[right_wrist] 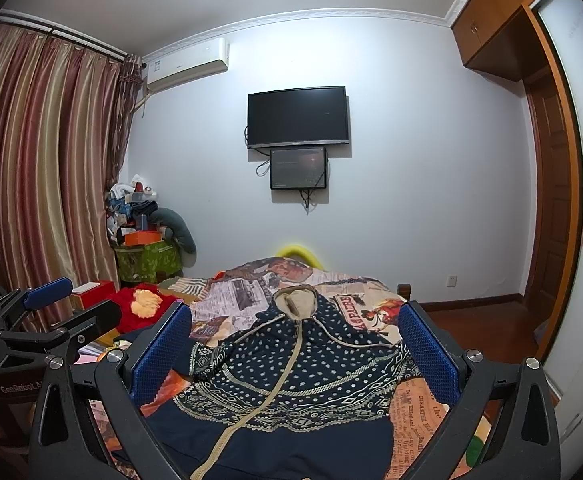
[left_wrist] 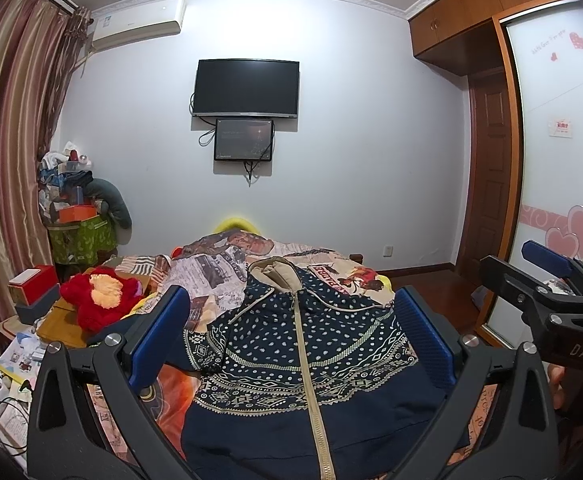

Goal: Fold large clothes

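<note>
A navy hooded jacket with white dots, patterned bands and a beige zipper lies face up on the bed, hood pointing to the far wall. It also shows in the right wrist view. My left gripper is open and empty, held above the jacket's chest. My right gripper is open and empty, also above the jacket. In the left wrist view the right gripper shows at the right edge. In the right wrist view the left gripper shows at the left edge.
The bed has a newspaper-print cover. A red plush toy and boxes lie left of it. A cluttered pile stands by the curtains. A TV hangs on the far wall. A wardrobe is at right.
</note>
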### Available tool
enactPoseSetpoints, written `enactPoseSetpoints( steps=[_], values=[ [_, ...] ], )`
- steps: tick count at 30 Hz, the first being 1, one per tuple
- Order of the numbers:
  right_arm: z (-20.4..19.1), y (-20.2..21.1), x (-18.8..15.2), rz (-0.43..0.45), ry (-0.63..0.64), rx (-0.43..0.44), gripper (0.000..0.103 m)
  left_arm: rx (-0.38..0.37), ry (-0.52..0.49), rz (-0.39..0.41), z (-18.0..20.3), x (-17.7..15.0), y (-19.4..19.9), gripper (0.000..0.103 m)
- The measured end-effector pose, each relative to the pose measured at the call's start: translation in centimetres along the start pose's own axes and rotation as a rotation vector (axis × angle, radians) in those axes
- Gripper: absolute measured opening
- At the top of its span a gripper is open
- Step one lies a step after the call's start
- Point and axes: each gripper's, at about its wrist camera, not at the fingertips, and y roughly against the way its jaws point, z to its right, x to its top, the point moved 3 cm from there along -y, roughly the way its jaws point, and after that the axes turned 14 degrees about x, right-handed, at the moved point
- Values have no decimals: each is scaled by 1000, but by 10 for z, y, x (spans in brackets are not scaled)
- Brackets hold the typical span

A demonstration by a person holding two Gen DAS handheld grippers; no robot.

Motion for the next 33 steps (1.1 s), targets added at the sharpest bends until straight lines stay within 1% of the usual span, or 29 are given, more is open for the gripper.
enactPoseSetpoints(
  steps=[14,21,27,33],
  values=[
    [1,-2,-2,-4,-1,0,103,1,0,-3,0,-1,1,103],
    [5,-12,-8,-24,-9,0,103,6,7,-23,-5,-2,-9,103],
    [12,-31,-11,-43,-10,-4,103,28,-17,-22,-16,4,-32,103],
    [35,-73,-13,-73,-44,5,103,74,-40,-57,-41,13,-85,103]
  ],
)
